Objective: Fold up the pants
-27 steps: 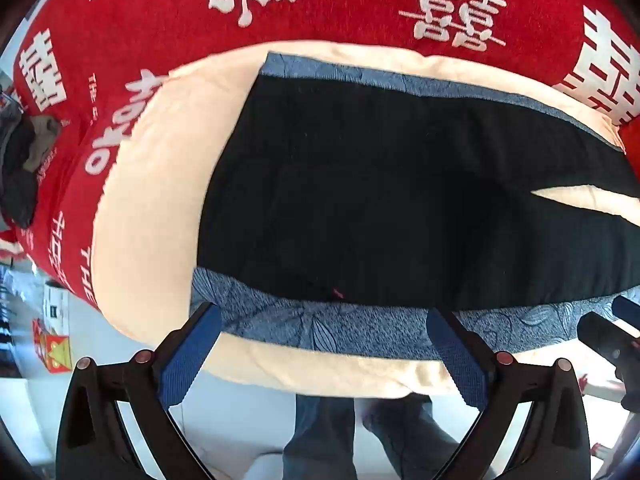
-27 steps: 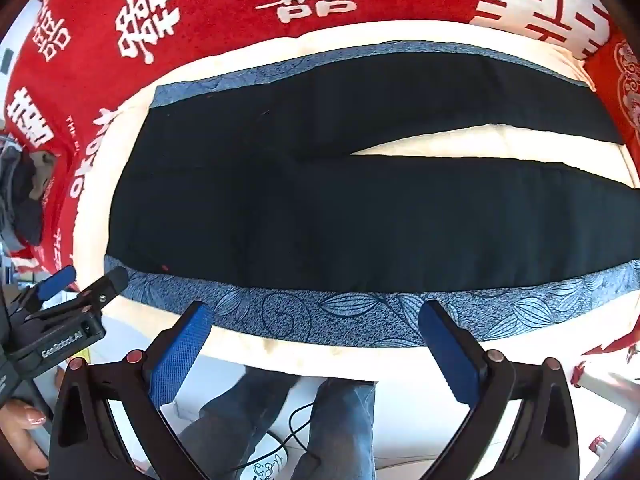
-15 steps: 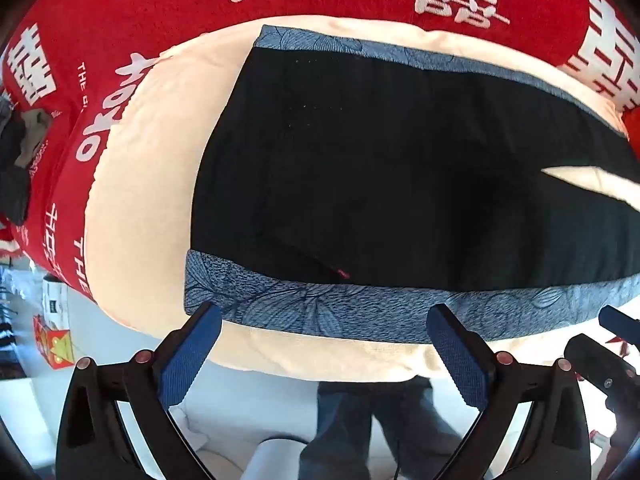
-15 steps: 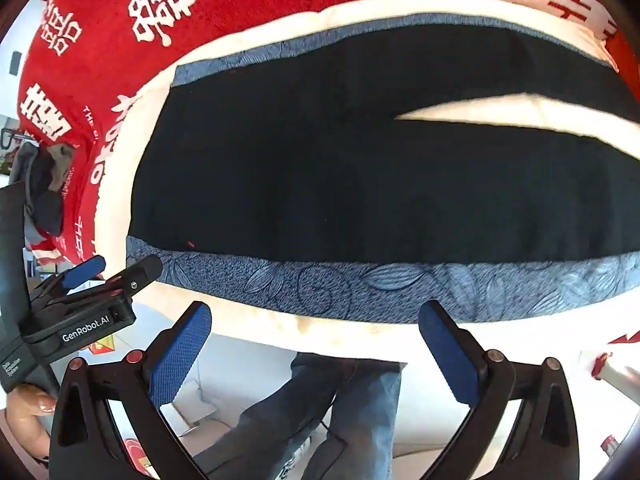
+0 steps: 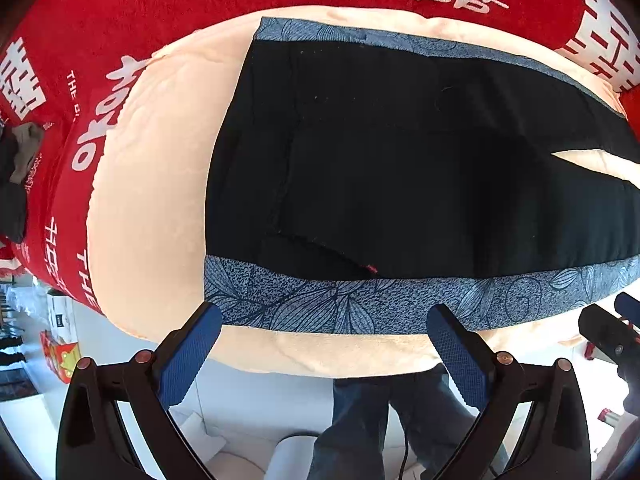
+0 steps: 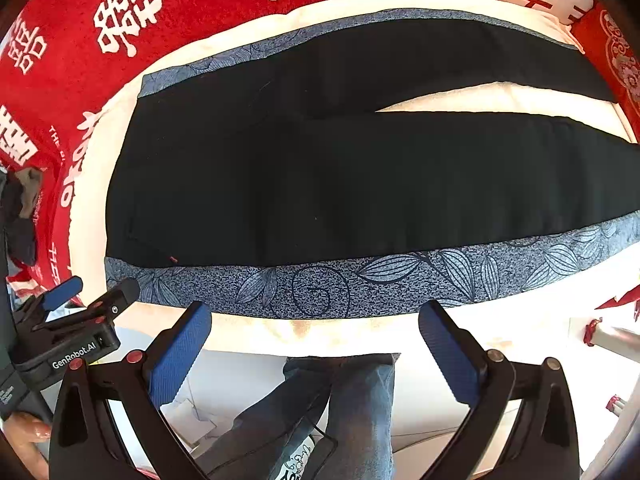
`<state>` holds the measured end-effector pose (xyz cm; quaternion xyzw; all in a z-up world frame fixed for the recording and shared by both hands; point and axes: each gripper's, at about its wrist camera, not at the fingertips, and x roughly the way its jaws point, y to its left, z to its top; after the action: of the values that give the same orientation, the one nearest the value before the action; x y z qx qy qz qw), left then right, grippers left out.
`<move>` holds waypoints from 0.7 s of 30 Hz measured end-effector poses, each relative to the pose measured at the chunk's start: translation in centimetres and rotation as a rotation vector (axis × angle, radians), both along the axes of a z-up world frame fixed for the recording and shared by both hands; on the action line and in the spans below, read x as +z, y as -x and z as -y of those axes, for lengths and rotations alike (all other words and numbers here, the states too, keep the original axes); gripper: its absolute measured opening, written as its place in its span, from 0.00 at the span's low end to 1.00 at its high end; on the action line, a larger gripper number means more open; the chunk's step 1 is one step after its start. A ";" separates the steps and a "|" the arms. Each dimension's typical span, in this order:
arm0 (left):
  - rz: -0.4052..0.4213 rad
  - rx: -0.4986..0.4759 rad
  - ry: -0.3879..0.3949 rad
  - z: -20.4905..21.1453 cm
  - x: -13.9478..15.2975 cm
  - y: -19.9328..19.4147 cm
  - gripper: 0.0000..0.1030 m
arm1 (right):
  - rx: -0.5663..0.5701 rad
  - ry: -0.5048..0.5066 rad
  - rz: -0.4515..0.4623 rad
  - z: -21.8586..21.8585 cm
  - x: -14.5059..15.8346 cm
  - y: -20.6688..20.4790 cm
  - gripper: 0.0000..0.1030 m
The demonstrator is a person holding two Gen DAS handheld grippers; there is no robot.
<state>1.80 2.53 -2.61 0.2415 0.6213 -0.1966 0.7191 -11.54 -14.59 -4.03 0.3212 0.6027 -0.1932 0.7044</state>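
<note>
Black pants [image 5: 380, 168] with blue-grey leaf-print side stripes lie flat on a cream blanket [image 5: 152, 200]. The waist is at the left and the two legs [image 6: 480, 160] run off to the right with a narrow gap between them. My left gripper [image 5: 324, 316] hovers open above the near stripe at the waist end, holding nothing. My right gripper [image 6: 315, 310] hovers open above the near stripe further along the leg, also with nothing in it. The left gripper [image 6: 94, 290] shows at the left of the right wrist view, and the right gripper [image 5: 616, 316] shows at the right edge of the left wrist view.
The blanket lies on a red cover [image 5: 160, 8] with white characters. A heap of dark clothes [image 5: 16, 184] sits at the far left. Below the near edge are a person's legs in jeans [image 6: 340, 400], a white floor and a box [image 5: 60, 352].
Both grippers have drifted a little over the near edge, the left one slightly further in over the waist. Their jaws stayed wide. The pants have not moved.
</note>
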 end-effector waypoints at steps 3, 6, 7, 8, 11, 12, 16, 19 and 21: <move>-0.010 0.003 -0.003 0.0 0.0 -0.1 1.00 | -0.006 0.002 -0.003 -0.3 0.0 -0.2 1.00; -0.022 0.003 0.000 -0.1 -0.2 -0.1 1.00 | -0.005 0.005 -0.007 -0.4 0.0 -0.4 1.00; -0.026 0.004 -0.001 -0.2 -0.2 -0.2 1.00 | -0.005 0.006 -0.010 -0.4 0.0 -0.5 1.00; -0.029 0.006 0.000 -0.2 -0.3 -0.2 1.00 | -0.006 0.006 -0.012 -0.5 -0.1 -0.6 1.00; -0.031 0.008 -0.001 -0.3 -0.3 -0.3 1.00 | -0.006 0.008 -0.015 -0.5 -0.1 -0.7 1.00; -0.031 0.006 -0.003 -0.3 -0.4 -0.3 1.00 | -0.006 0.008 -0.016 -0.6 -0.2 -0.7 1.00; -0.037 0.002 -0.007 -0.2 -0.5 -0.4 1.00 | -0.004 0.012 -0.020 -0.6 -0.3 -0.8 1.00; -0.044 0.004 -0.002 -0.2 -0.6 -0.5 1.00 | -0.005 0.015 -0.020 -0.7 -0.3 -0.9 1.00; -0.044 0.006 0.000 -0.2 -0.6 -0.6 1.00 | -0.007 0.017 -0.021 -0.7 -0.3 -1.0 1.00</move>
<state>2.39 2.74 -3.23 0.2353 0.6378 -0.1995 0.7058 -10.55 -13.90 -4.37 0.3154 0.6073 -0.2043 0.7000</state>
